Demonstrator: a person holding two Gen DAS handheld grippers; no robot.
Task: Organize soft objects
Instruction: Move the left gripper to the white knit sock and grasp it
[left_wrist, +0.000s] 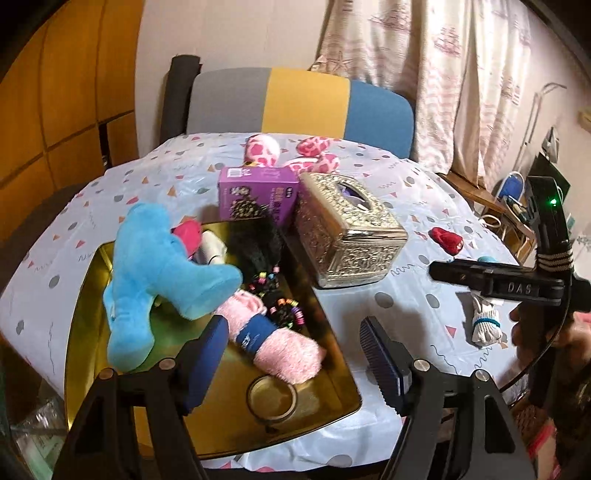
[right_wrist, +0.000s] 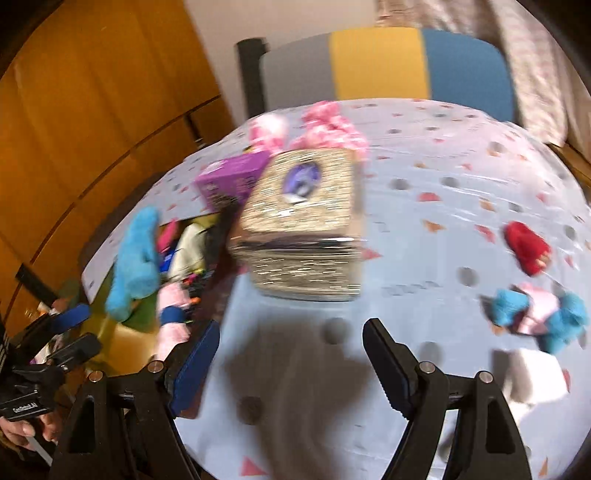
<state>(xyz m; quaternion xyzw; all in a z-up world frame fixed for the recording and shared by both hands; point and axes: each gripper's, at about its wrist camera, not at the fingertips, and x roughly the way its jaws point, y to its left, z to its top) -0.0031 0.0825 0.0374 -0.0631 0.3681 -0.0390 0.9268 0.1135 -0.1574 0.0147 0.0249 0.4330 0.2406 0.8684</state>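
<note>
Left gripper (left_wrist: 295, 354) hangs open and empty over the gold tray (left_wrist: 332, 398) at the tabletop's near edge; right gripper (right_wrist: 291, 362) gapes empty too.

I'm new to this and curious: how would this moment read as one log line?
left gripper: open, empty, over gold tray | right gripper: open, empty | blue plush: in tray

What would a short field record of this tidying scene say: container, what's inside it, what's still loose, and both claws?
Container: shiny gold metal tray
Inside: blue plush toy, rolled pink fluffy towel, black beaded hairpiece
Loose on table: small red plush, white rolled socks
Left claw: open, empty
Right claw: open, empty
</note>
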